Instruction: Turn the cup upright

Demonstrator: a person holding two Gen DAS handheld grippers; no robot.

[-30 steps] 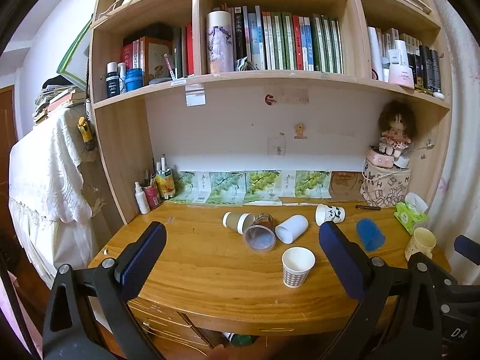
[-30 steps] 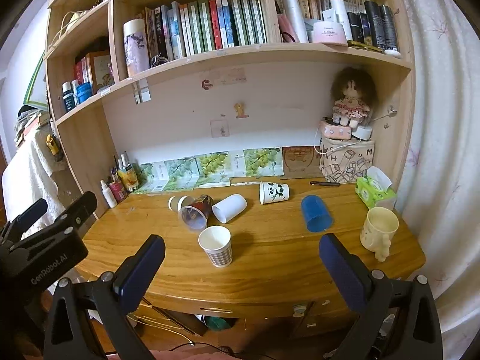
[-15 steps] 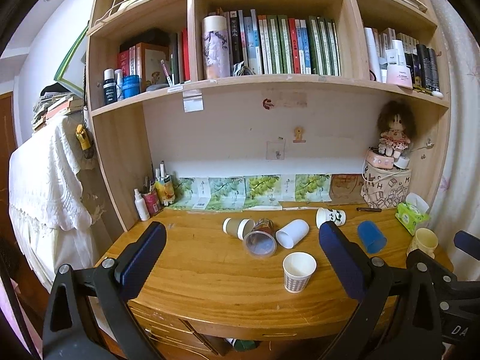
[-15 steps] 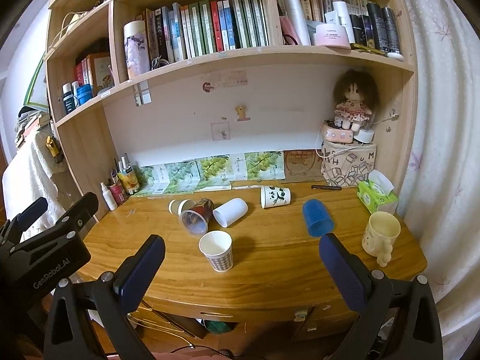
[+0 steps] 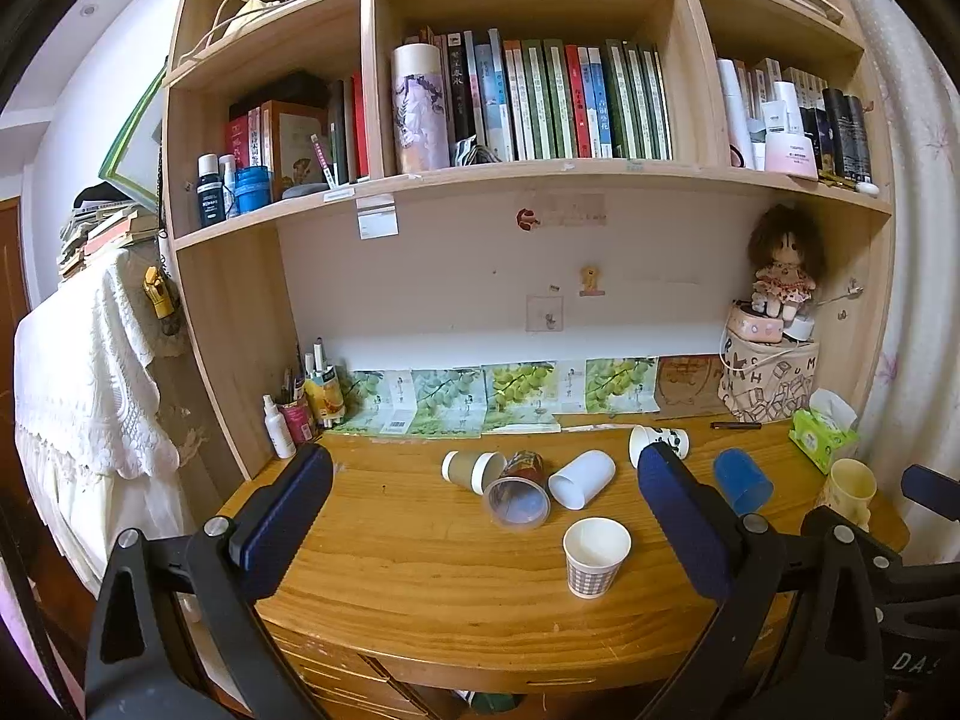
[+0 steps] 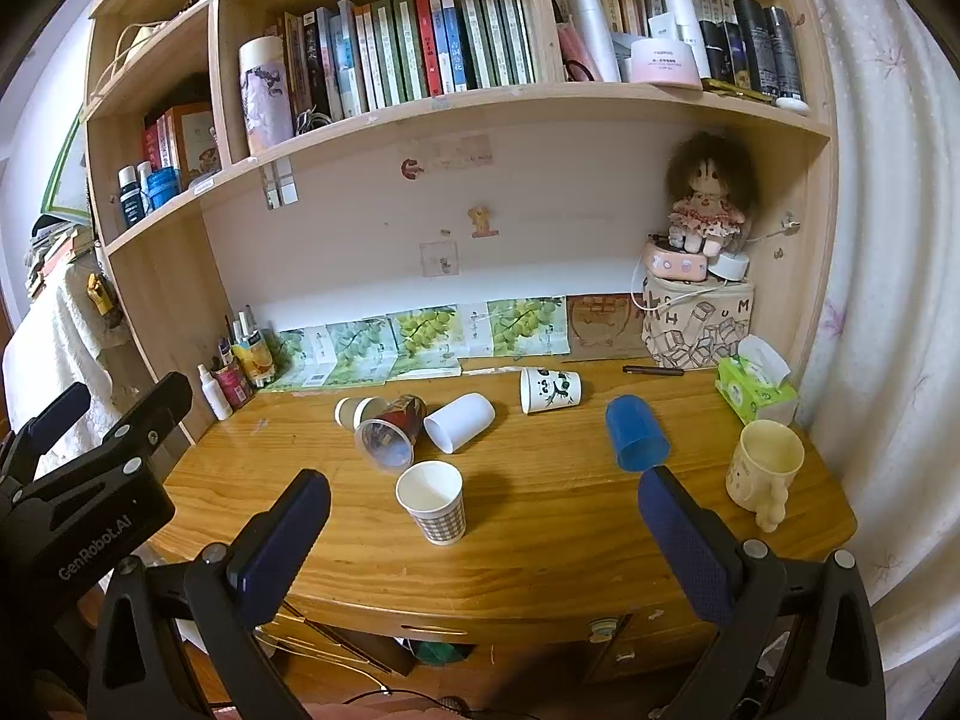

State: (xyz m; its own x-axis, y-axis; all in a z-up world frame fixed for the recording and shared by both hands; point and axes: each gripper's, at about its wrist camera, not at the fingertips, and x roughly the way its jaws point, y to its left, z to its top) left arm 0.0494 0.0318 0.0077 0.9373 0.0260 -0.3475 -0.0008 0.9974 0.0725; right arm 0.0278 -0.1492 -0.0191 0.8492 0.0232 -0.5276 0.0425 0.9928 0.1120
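Several cups lie on their sides on the wooden desk (image 6: 540, 516): a brown paper cup (image 6: 354, 410), a clear plastic cup (image 6: 387, 432), a white cup (image 6: 459, 421), a panda-print cup (image 6: 549, 390) and a blue cup (image 6: 636, 432). A checked paper cup (image 6: 432, 501) and a cream mug (image 6: 762, 468) stand upright. The same cups show in the left wrist view, with the clear cup (image 5: 519, 489) and checked cup (image 5: 594, 555) nearest. My left gripper (image 5: 480, 516) and right gripper (image 6: 480, 531) are both open and empty, held back in front of the desk's front edge.
A bookshelf rises over the desk. A doll (image 6: 708, 198) sits on a printed box at the back right, beside a green tissue pack (image 6: 756, 387). Bottles and pens (image 6: 240, 360) stand at the back left. A cloth-draped cabinet (image 5: 90, 372) is left of the desk.
Both grippers have tilted and drawn back a little, so the desk sits lower in both views. No cup has moved.
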